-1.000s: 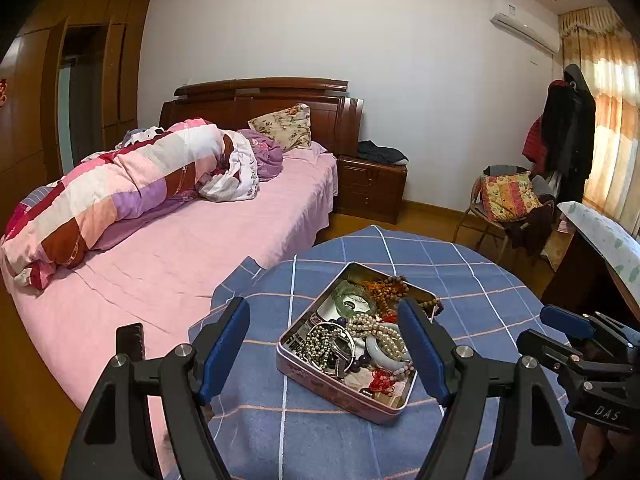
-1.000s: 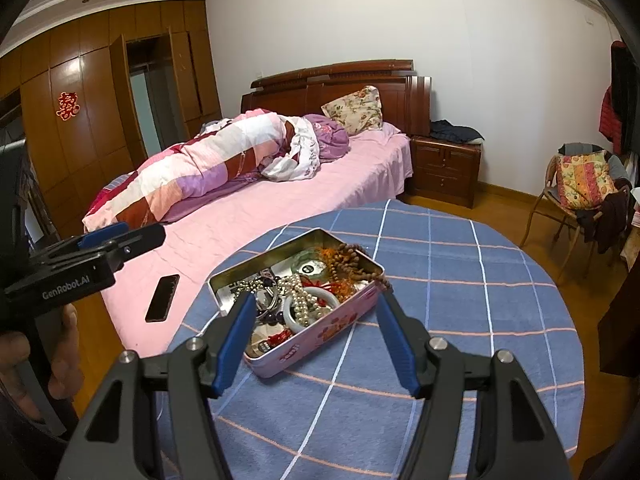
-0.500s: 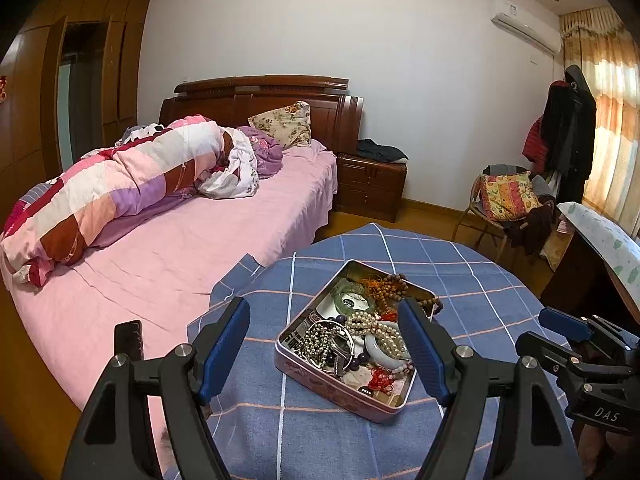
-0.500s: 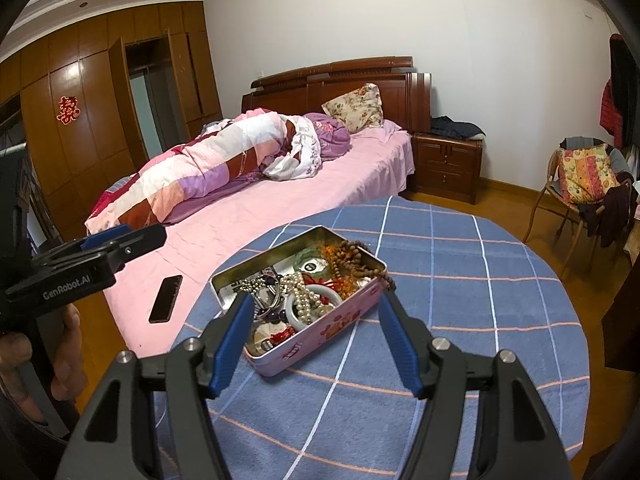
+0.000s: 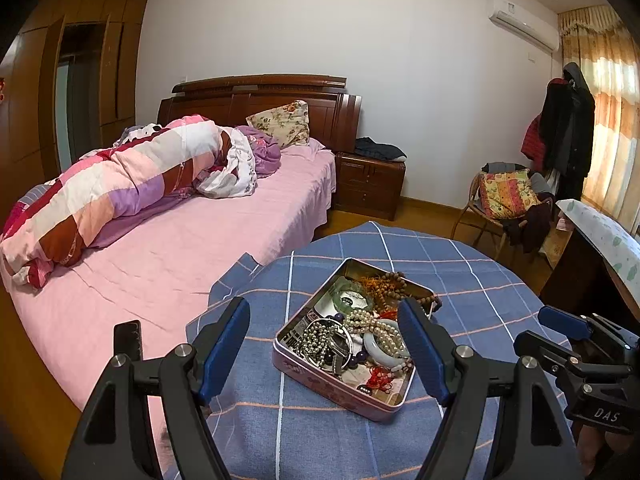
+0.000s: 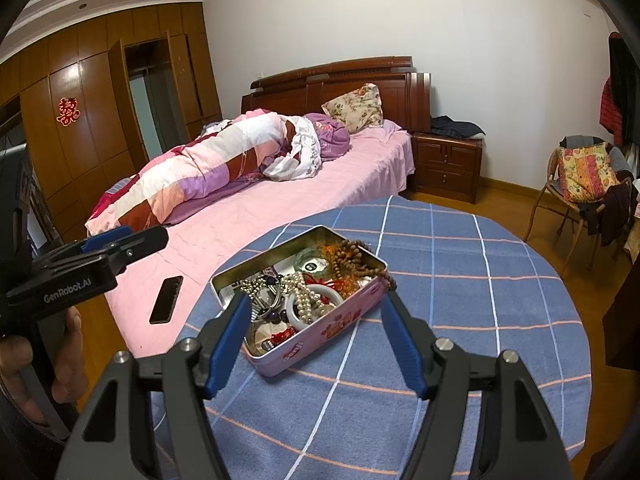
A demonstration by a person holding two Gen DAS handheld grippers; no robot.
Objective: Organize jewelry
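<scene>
A pink metal tin (image 5: 324, 386) (image 6: 320, 344) sits open on a round table with a blue checked cloth (image 5: 460, 272) (image 6: 460, 280). It holds tangled jewelry: pearl strands (image 5: 374, 326) (image 6: 302, 292), brown wooden beads (image 5: 394, 286) (image 6: 352, 254), a white bangle (image 5: 378, 350) (image 6: 322, 292), silver chains (image 5: 320, 338) and red pieces. My left gripper (image 5: 324, 344) is open and empty, held above the tin's near side. My right gripper (image 6: 314, 334) is open and empty, just before the tin. Each gripper also shows in the other's view, the right one (image 5: 576, 340) and the left one (image 6: 108, 248).
A pink bed (image 5: 160, 248) with a rolled quilt lies left of the table. A black phone (image 6: 166, 299) lies on the bed's edge. A wooden nightstand (image 5: 370, 184) and a chair with a cushion (image 5: 506, 196) stand behind. A desk edge (image 5: 600, 236) is at right.
Both grippers have drifted slightly towards the tin, which sits a little lower and nearer in both views. Both stay open and empty.
</scene>
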